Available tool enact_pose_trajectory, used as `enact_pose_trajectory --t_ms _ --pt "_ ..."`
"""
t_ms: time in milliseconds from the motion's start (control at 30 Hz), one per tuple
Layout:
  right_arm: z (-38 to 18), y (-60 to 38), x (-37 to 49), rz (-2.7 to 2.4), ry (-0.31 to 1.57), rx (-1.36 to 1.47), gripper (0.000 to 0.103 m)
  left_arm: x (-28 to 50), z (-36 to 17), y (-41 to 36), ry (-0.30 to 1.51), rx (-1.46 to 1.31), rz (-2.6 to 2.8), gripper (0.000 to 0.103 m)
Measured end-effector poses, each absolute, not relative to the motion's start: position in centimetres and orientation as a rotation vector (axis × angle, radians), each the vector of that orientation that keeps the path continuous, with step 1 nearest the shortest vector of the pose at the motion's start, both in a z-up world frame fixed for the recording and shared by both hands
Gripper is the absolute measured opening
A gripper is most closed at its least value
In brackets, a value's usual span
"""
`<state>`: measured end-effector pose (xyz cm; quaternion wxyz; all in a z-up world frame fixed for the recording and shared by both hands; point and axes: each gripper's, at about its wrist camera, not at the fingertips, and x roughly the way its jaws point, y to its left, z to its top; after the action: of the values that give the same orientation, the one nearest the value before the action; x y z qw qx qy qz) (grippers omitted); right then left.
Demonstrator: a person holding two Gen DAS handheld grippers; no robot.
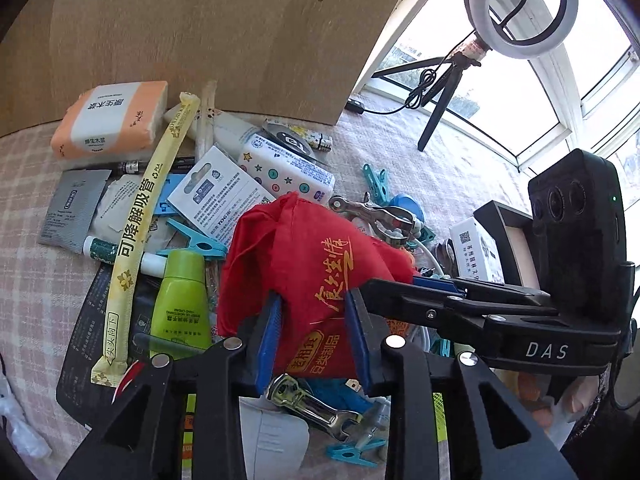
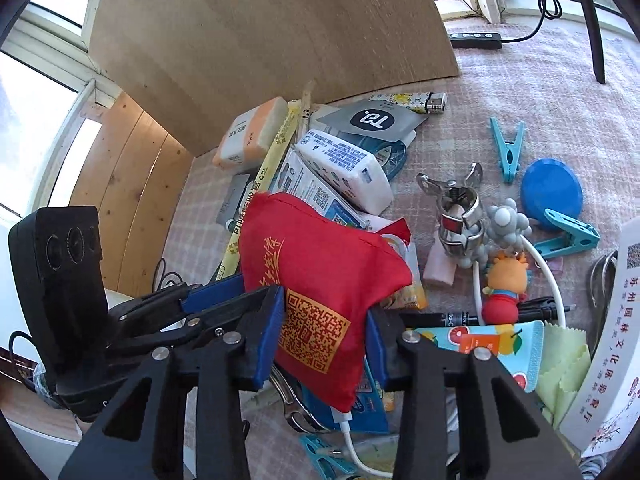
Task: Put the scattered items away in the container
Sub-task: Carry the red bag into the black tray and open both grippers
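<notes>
Gripping the red fabric pouch with gold print (image 1: pixel 304 264), the left gripper (image 1: pixel 312 324) and right gripper (image 2: pixel 326 334) pinched it between half-spread blue fingers (image 2: pixel 270 328).

Red bag (image 1: pixel 304 276) covers pile beneath; lower part hidden behind blue pads (image 1: pixel 269 344). White box (image 2: pixel 612 344) cut off by right picture edge. Metal opener (image 1: pixel 316 408) partly under bag. Black sheet (image 1: pixel 86 344) at tabletop's left edge mostly buried, print too small to read.
</notes>
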<state>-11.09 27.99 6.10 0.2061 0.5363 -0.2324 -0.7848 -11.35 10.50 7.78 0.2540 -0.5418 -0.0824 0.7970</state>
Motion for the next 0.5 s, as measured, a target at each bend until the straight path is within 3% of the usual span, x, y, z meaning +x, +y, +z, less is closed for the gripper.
enact_pose_trajectory --t_ms 500 --pt "14.6 35.8 -4.5 -2.381 -0.669 1.325 0.033 -6.7 15.2 19.9 -0.168 -1.254 2.086 0.028"
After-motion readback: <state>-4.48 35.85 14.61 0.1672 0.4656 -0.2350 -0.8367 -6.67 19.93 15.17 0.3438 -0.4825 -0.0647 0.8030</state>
